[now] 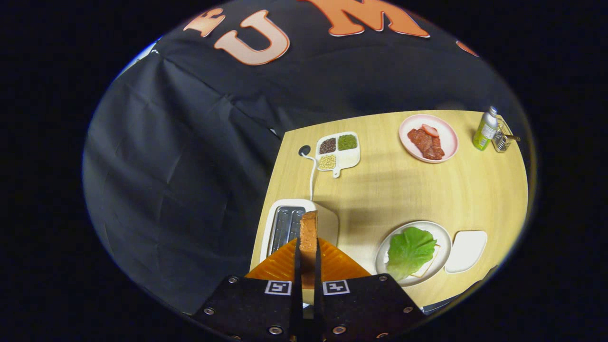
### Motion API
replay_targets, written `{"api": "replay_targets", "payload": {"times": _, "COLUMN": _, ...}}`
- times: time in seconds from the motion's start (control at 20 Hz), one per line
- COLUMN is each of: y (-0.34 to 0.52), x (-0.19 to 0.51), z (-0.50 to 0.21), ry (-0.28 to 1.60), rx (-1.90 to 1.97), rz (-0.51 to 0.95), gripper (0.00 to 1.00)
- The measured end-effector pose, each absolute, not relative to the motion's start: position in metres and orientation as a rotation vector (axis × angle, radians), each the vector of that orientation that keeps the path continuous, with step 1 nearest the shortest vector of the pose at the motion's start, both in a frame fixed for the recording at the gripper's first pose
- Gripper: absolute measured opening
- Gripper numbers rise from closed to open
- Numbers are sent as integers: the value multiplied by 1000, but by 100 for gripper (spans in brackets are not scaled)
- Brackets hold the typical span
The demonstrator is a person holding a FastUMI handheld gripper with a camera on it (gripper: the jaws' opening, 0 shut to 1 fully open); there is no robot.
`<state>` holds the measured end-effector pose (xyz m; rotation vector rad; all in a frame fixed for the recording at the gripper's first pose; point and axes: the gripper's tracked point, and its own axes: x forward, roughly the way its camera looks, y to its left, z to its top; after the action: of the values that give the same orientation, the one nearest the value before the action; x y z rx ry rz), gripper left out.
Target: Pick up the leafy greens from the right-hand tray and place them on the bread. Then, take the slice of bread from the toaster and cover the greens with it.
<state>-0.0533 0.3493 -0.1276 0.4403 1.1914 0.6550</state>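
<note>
My gripper is shut on a slice of toasted bread, held on edge between both fingers, high above the white toaster. The toaster's slots stand just beyond and left of the slice. To the right of the fingers, a round plate carries a green lettuce leaf lying on a slice of bread, whose pale edge peeks out under the leaf. A small white tray lies right of that plate.
On the wooden table, a divided white dish of grains sits at the far left. A pink plate with meat slices, a green bottle and a wire holder stand at the far right. The toaster's cord runs back.
</note>
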Motion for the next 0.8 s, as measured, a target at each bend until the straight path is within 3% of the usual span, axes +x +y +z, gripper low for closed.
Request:
{"api": "replay_targets", "payload": {"times": 0.5, "y": 269, "x": -65, "z": -199, "ry": 1262, "rx": 566, "rz": 553, "gripper": 10}}
{"api": "replay_targets", "payload": {"times": 0.8, "y": 256, "x": -86, "z": -265, "ry": 1319, "rx": 630, "rz": 570, "gripper": 10}}
